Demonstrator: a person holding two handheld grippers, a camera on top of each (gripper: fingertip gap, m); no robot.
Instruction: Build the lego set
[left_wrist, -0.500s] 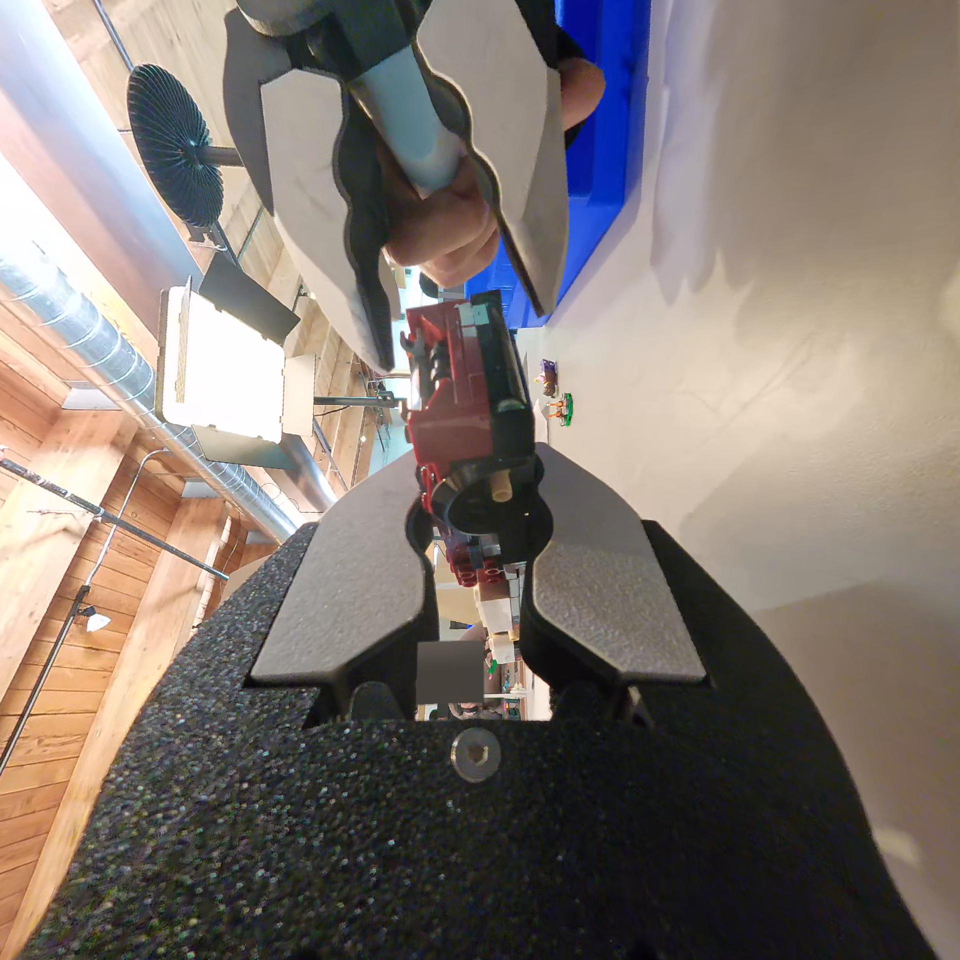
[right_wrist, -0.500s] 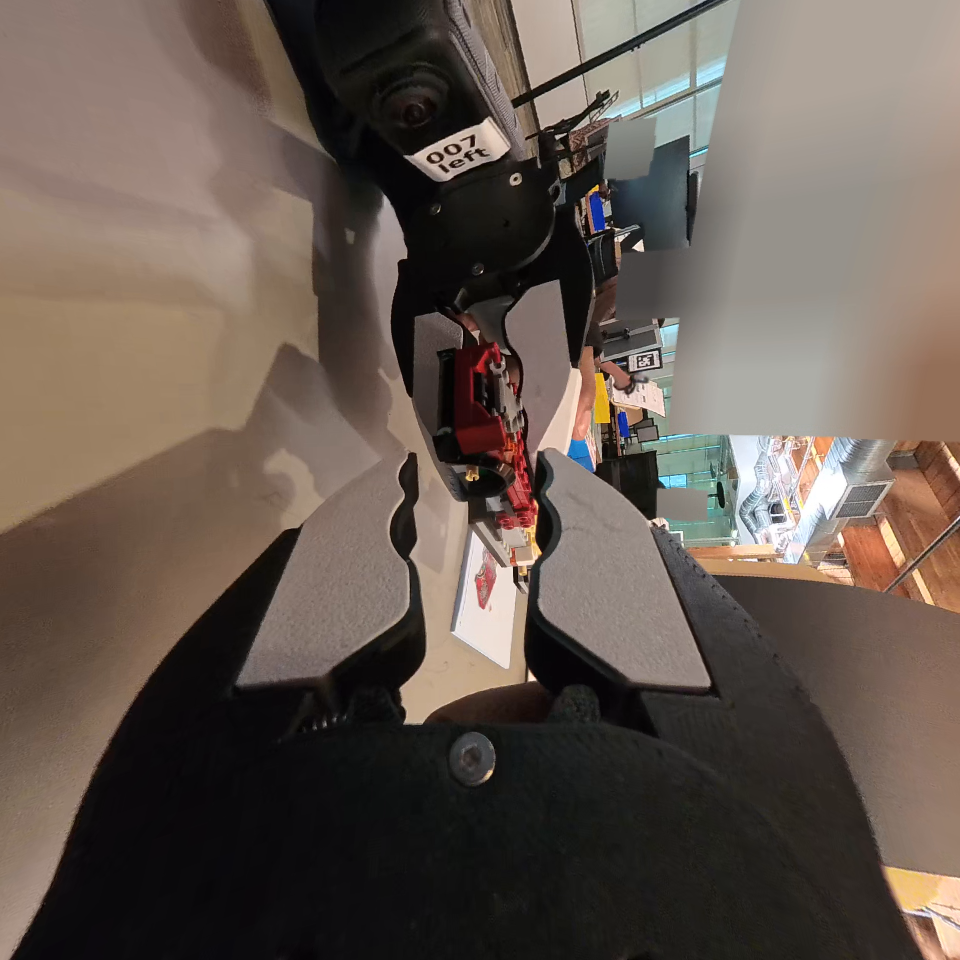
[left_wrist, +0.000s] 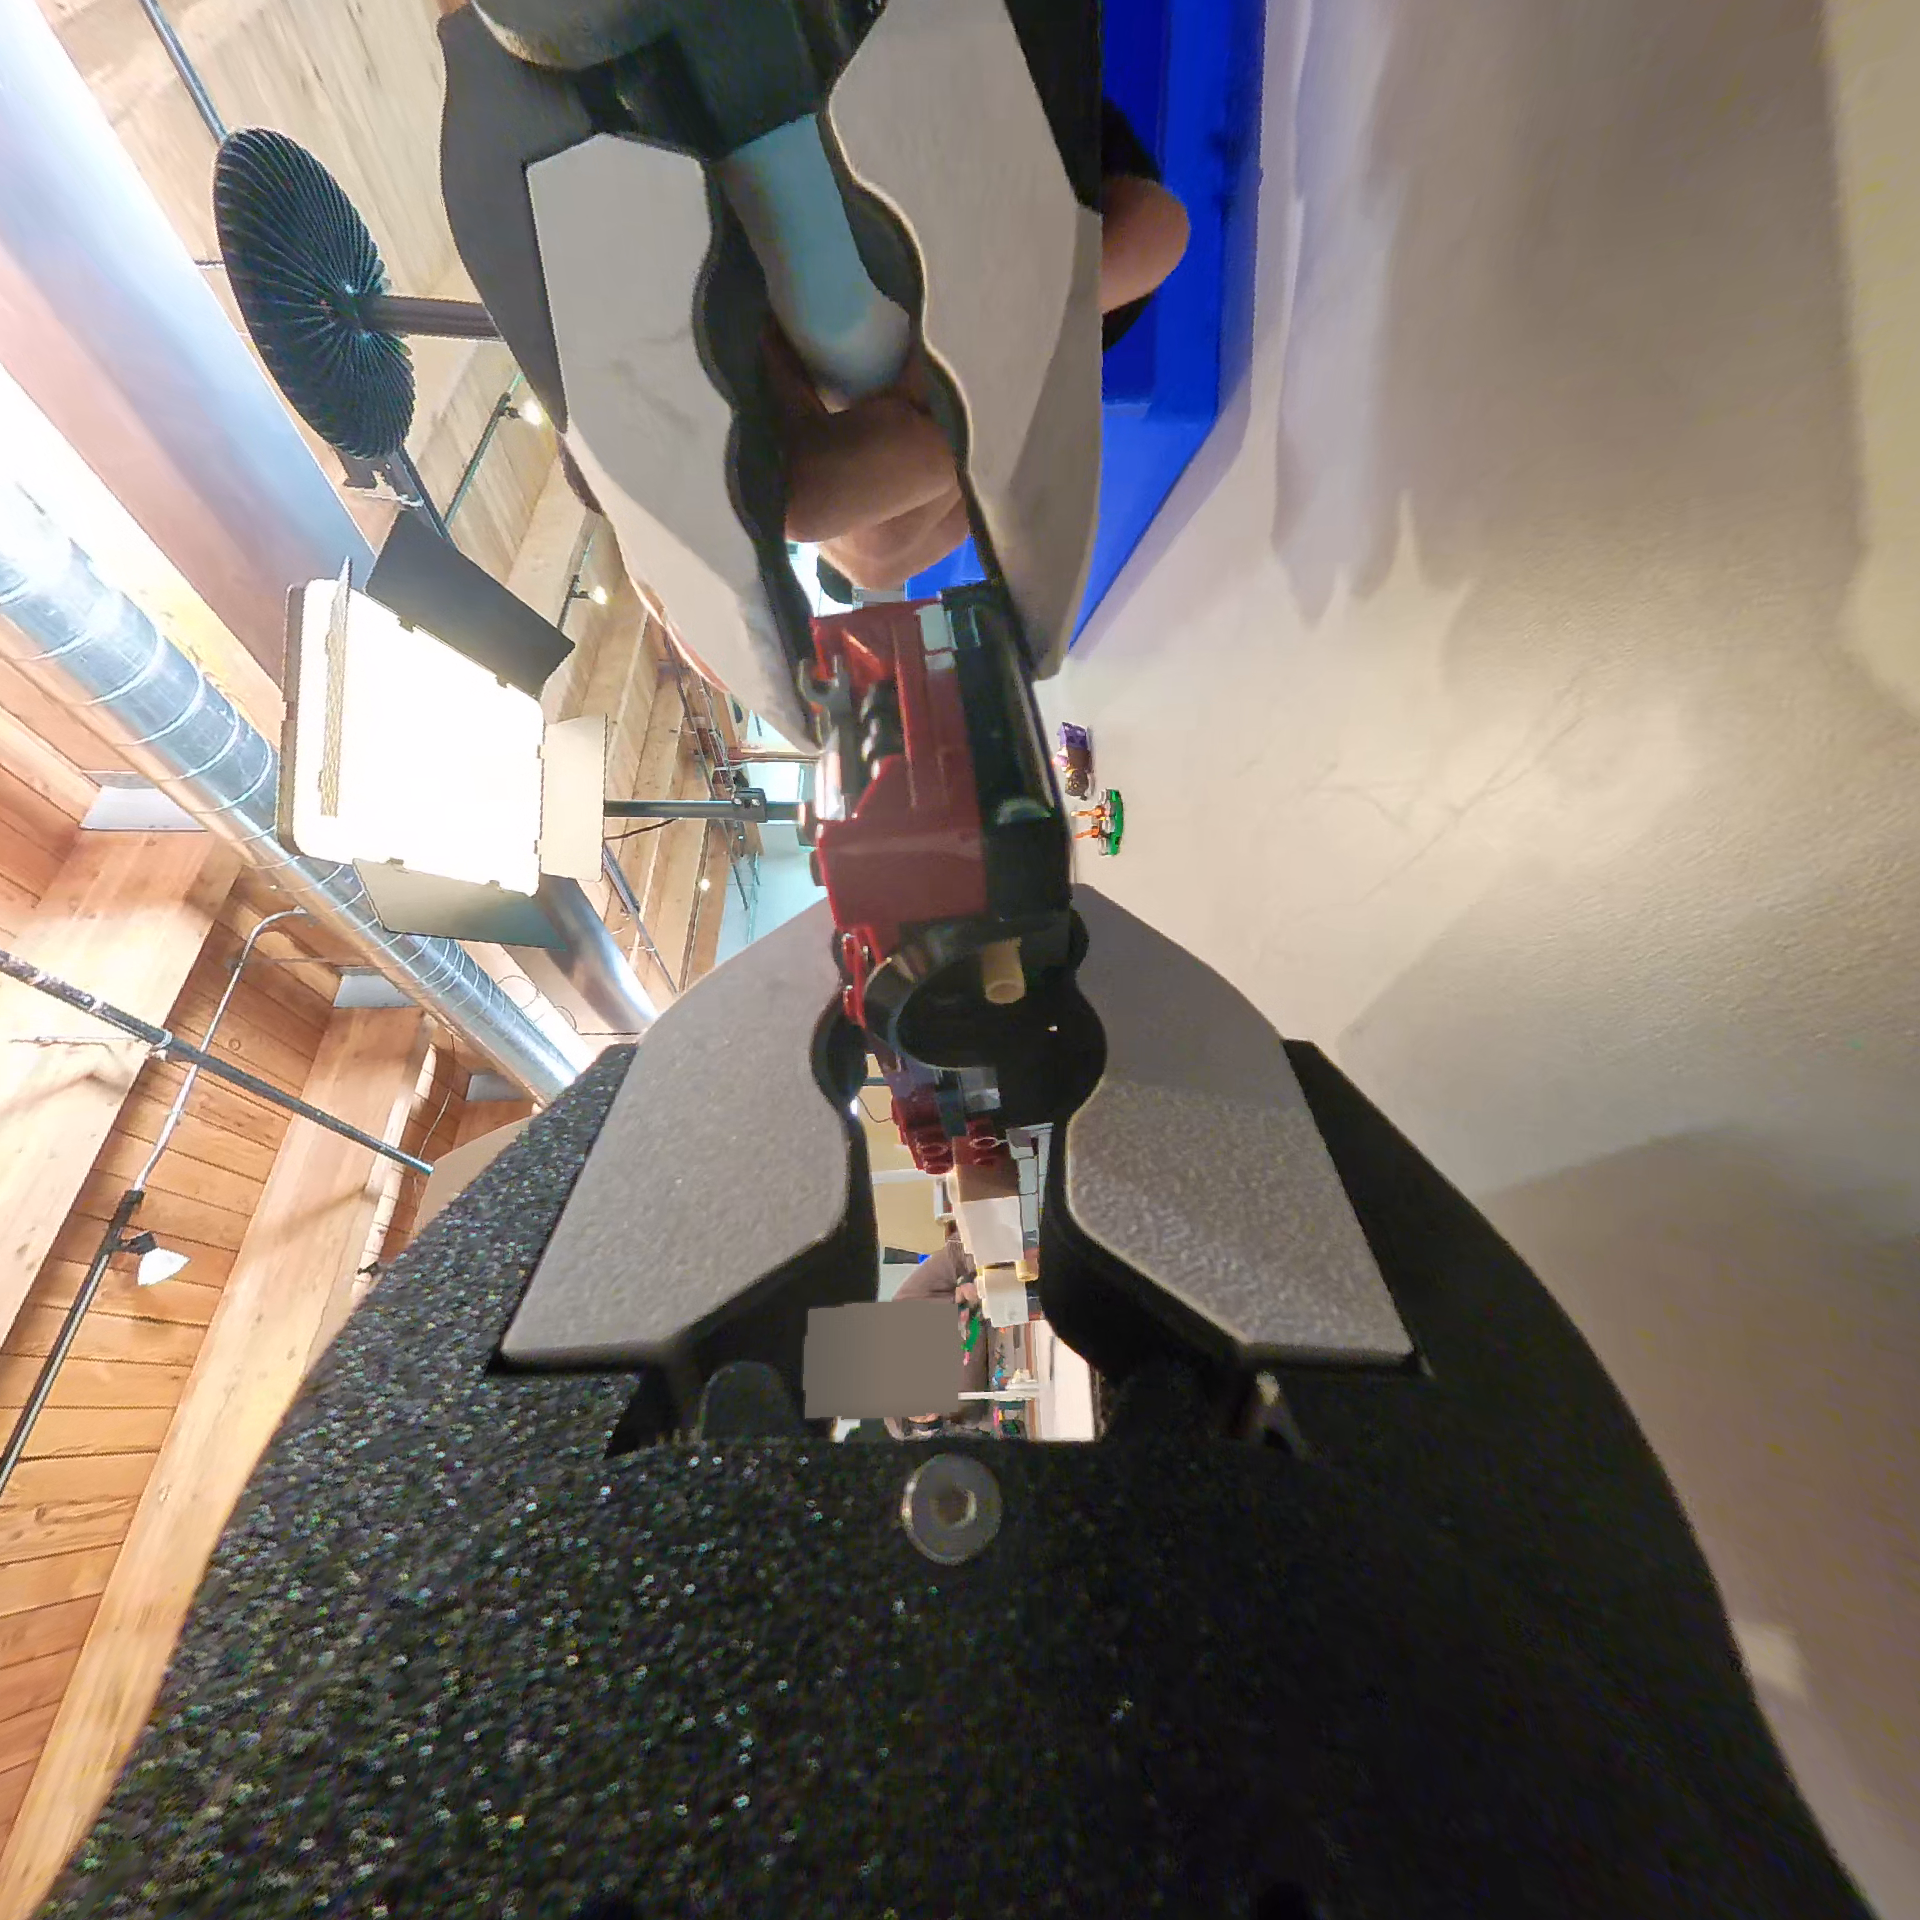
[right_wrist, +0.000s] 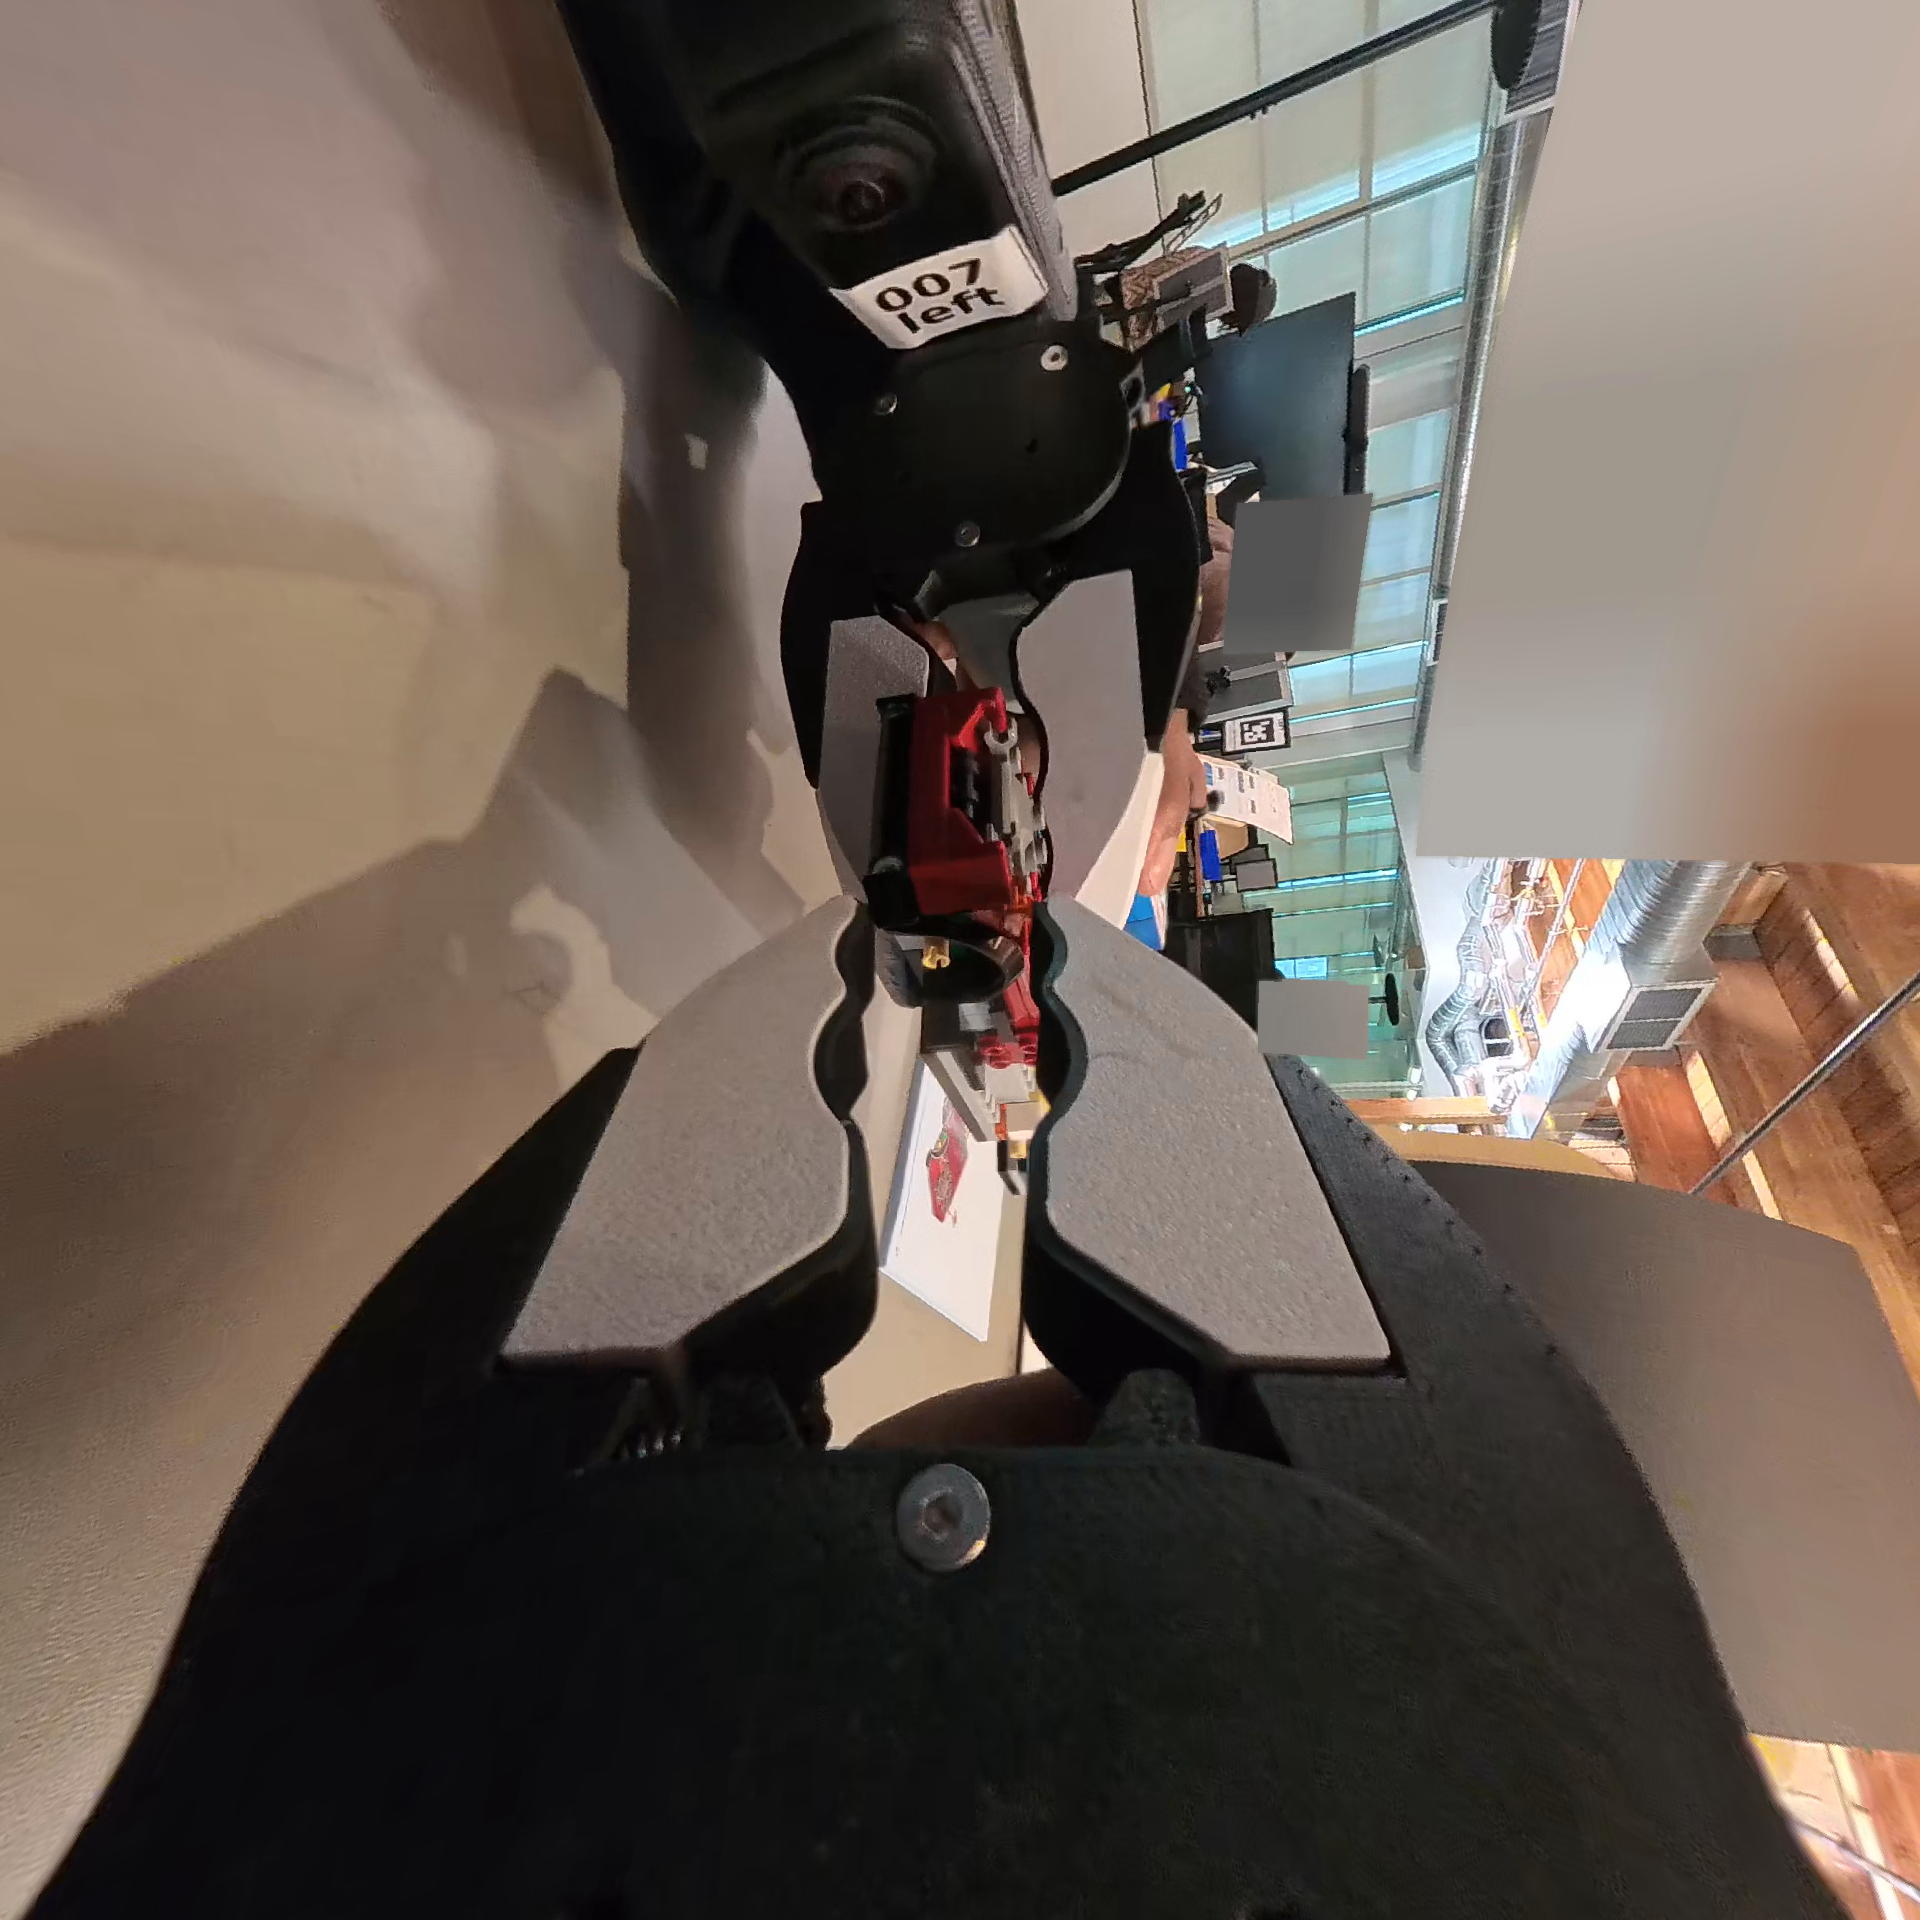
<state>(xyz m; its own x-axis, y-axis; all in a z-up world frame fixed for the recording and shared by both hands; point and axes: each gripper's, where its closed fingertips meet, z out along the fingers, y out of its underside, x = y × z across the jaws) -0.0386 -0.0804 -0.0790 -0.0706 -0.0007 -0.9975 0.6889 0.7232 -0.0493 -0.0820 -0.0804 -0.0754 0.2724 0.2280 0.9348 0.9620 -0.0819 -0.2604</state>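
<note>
A red and black toy-brick vehicle (left_wrist: 935, 821), built with a black wheel (left_wrist: 987, 1023) on a tan axle pin, is held in the air between the two grippers, which face each other along its long axis. The left gripper (left_wrist: 961, 997) is clamped on the wheel end, its grey textured pads (left_wrist: 727, 1122) pressed to the sides of the model. The right gripper (right_wrist: 940, 966) is met nose to nose from the opposite side; its fingers (right_wrist: 1143, 1132) stand at a narrow gap around the model, and contact appears to be made, though blur leaves this uncertain. Both are equally near. A beige tabletop (left_wrist: 1558, 727), a blue bin (left_wrist: 1174, 260), small brick figures (left_wrist: 1091, 790) and a white booklet (right_wrist: 935, 1226) lie beyond.
</note>
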